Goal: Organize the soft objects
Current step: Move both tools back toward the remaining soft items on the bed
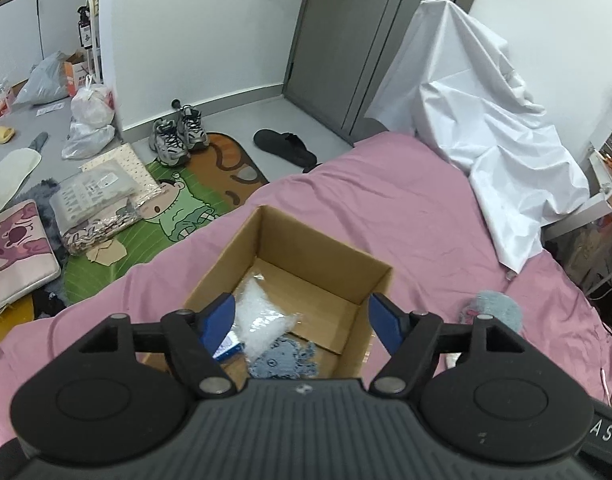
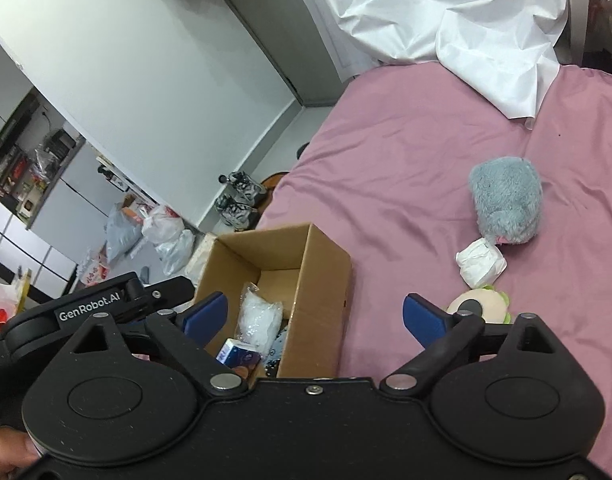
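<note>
An open cardboard box (image 1: 338, 268) (image 2: 322, 276) stands on the pink bed. Inside lie a clear plastic bag (image 1: 260, 320) (image 2: 260, 318), a blue-grey knitted toy (image 1: 286, 362) and a small blue-white pack (image 2: 242, 354). My left gripper (image 1: 302, 320) is open and empty just above the box. My right gripper (image 2: 316, 316) is open and empty over the box's right wall. On the bed to the right lie a grey plush toy (image 2: 506, 204) (image 1: 498, 308), a white soft bundle (image 2: 482, 266) and a cream-green plush (image 2: 480, 304) beside my right finger.
A white sheet (image 1: 486, 120) (image 2: 446, 12) is draped at the bed's head. On the floor left of the bed lie a green cartoon rug (image 1: 178, 208), sneakers (image 1: 178, 138), a black slipper (image 1: 286, 146), bags and a pink cushion (image 1: 18, 252).
</note>
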{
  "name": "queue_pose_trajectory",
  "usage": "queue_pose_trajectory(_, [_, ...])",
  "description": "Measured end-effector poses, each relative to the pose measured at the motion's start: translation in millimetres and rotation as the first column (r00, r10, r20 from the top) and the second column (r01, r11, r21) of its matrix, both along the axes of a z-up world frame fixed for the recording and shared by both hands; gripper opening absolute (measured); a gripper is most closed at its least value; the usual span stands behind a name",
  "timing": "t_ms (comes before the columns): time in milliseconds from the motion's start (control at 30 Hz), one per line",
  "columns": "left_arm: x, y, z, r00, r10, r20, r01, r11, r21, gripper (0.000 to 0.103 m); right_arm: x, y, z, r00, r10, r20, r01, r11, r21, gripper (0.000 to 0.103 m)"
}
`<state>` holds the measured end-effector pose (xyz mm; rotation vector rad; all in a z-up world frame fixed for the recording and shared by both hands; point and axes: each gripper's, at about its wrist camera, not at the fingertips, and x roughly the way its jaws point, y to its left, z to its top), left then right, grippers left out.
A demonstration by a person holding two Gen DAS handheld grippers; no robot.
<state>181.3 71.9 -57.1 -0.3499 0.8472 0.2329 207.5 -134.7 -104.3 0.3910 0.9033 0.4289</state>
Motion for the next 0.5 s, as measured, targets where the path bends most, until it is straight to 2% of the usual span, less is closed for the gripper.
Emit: queue_pose_trajectory(500, [-14, -44, 18, 0.997, -0.066, 0.035, 0.066, 0.998, 0.026, 0.072, -6, -45, 9, 0.999, -0.040, 0.009, 0.039, 0.997, 0.072, 0.099])
